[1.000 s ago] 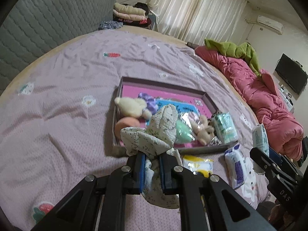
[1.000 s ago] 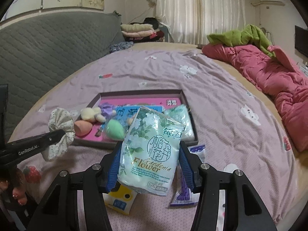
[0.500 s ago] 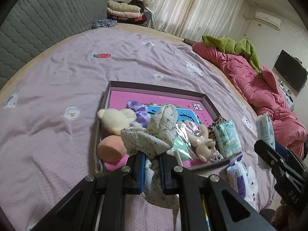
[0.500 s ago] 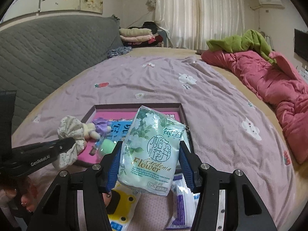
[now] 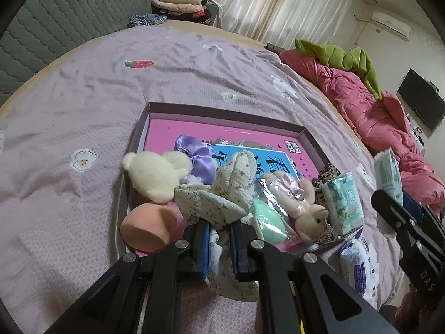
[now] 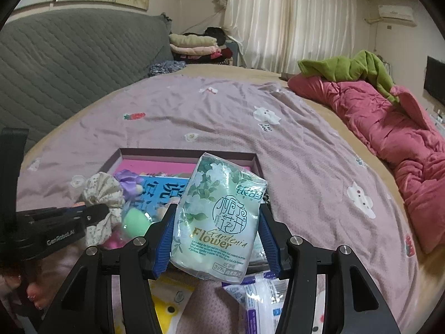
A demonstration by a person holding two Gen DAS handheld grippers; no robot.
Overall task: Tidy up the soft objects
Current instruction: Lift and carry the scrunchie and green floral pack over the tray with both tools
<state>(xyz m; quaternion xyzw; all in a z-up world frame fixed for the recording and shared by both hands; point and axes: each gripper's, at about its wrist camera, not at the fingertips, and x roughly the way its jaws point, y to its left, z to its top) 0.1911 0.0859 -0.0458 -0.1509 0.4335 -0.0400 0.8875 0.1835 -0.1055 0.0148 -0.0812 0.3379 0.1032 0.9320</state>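
My left gripper (image 5: 219, 229) is shut on a floral cloth scrunchie (image 5: 222, 192) and holds it over the near edge of the shallow pink-lined box (image 5: 222, 111). The box holds a cream plush (image 5: 158, 175), a purple satin scrunchie (image 5: 196, 157), an orange sponge (image 5: 148, 229), a green sponge (image 5: 268, 218), a bagged beige bunny (image 5: 303, 208) and a tissue pack (image 5: 345, 203). My right gripper (image 6: 217, 236) is shut on a green Gardenia Flower tissue pack (image 6: 219, 217), held above the box's near right part. The left gripper with the scrunchie also shows in the right wrist view (image 6: 91, 214).
The box lies on a purple bedsheet (image 5: 97, 91). A purple-white wipes pack (image 6: 258, 297) and a yellow pack (image 6: 172, 303) lie on the sheet in front of the box. A pink quilt (image 6: 389, 122) with a green garment (image 6: 347, 68) lies along the right side. Folded clothes (image 6: 194, 44) sit beyond the bed.
Both grippers have moved forward toward the box, each keeping its hold. The scrunchie now sits over the box's near edge and the tissue pack is over the box's right part.
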